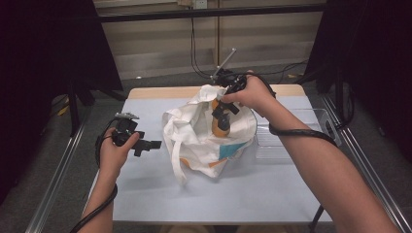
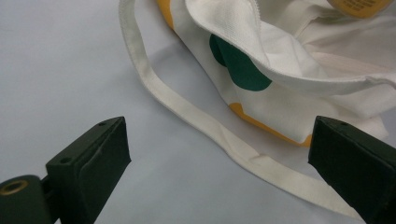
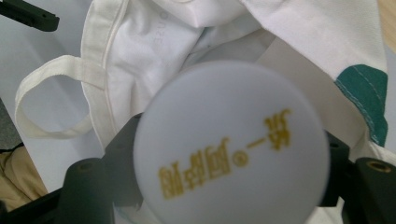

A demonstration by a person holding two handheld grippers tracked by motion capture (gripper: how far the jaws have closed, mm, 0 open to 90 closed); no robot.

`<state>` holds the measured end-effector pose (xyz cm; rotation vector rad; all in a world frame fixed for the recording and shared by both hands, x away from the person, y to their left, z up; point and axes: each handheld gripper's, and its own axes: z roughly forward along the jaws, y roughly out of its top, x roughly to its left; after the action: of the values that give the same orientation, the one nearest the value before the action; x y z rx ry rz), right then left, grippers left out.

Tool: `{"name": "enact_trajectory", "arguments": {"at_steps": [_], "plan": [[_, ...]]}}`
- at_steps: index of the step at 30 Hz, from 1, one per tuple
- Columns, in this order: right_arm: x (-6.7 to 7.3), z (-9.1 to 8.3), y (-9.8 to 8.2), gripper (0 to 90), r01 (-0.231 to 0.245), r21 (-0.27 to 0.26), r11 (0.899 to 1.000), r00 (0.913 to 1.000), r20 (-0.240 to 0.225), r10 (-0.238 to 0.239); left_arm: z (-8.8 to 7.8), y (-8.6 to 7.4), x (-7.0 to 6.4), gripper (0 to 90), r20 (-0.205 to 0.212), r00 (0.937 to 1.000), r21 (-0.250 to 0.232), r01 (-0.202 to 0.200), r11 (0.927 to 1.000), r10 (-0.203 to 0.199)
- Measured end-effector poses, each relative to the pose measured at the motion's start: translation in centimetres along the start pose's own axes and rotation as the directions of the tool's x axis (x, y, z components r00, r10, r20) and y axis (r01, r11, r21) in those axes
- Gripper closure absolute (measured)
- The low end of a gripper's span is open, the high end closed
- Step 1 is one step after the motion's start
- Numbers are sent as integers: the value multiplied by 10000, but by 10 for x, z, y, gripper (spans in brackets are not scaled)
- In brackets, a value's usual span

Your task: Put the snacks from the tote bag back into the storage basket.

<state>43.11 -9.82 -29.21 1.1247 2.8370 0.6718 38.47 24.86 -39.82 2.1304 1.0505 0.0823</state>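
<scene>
The table (image 1: 145, 194) had a white tote bag (image 1: 194, 136) slumped in the middle. The right gripper (image 1: 221, 116) was clamped on an orange bottle (image 1: 222, 127), holding it over the bag's mouth. The left gripper (image 1: 150, 144) sat just beside the bag, jaws wide apart, gripping nothing.
</scene>
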Motion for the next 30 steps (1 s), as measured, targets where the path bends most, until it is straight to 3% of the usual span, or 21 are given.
{"name": "enact_trajectory", "arguments": {"at_steps": [14,23,30], "plan": [[-2,-10,0,301,142,108,9998,9999,2,-142,1,-6,2,51,-20,9998,48,206,9998,-206],[-4,-22,0,301,-140,215,9997,9999,2,140,1,-5,2,52,4,9999,125,125,9998,-125],[-7,-29,-2,301,-77,245,9997,10000,-27,78,2,-5,2,51,5,9998,46,200,9998,-200]]}}
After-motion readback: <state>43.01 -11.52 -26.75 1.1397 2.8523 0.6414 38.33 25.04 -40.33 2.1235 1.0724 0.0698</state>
